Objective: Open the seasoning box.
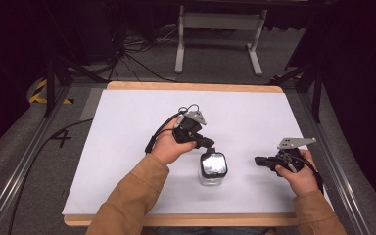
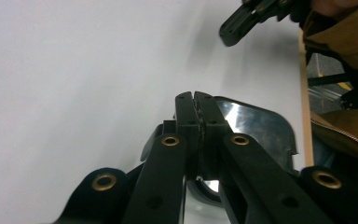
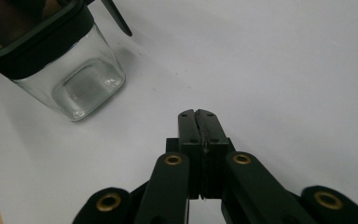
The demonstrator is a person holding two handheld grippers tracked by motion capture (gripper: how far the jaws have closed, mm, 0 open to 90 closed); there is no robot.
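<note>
a clear glass jar (image 1: 212,171) with a black-rimmed lid (image 1: 213,164) stood upright near the middle of the table, toward the near edge. in the right gripper view the jar (image 3: 77,81) showed square walls and a thick base, with nothing visible inside it (the lid's glossy top only gave back reflections). the lid was seated on the jar.

the left gripper (image 1: 208,143) hovered just beyond the jar's far-left side, its tips close to the lid's rim; whether they touched it could not be told. its jaws were pressed together with nothing between them, as the left gripper view (image 2: 196,98) confirmed, the lid (image 2: 261,123) lying just behind the tips. the right gripper (image 1: 257,160) was held to the right of the jar, apart from it, pointing left; its jaws (image 3: 197,114) were likewise closed flat on each other and empty.

the surface was a white sheet (image 1: 127,127) laid on a wooden-edged table (image 1: 191,86), bare apart from the jar. beyond it lay a grey floor (image 1: 147,58), loose black cables (image 1: 132,46) at far left, a white frame stand (image 1: 220,29) at far centre, and dark surroundings either side. yellow-black tape (image 1: 38,93) marked the far-left floor. nothing stood between either gripper and the jar.
</note>
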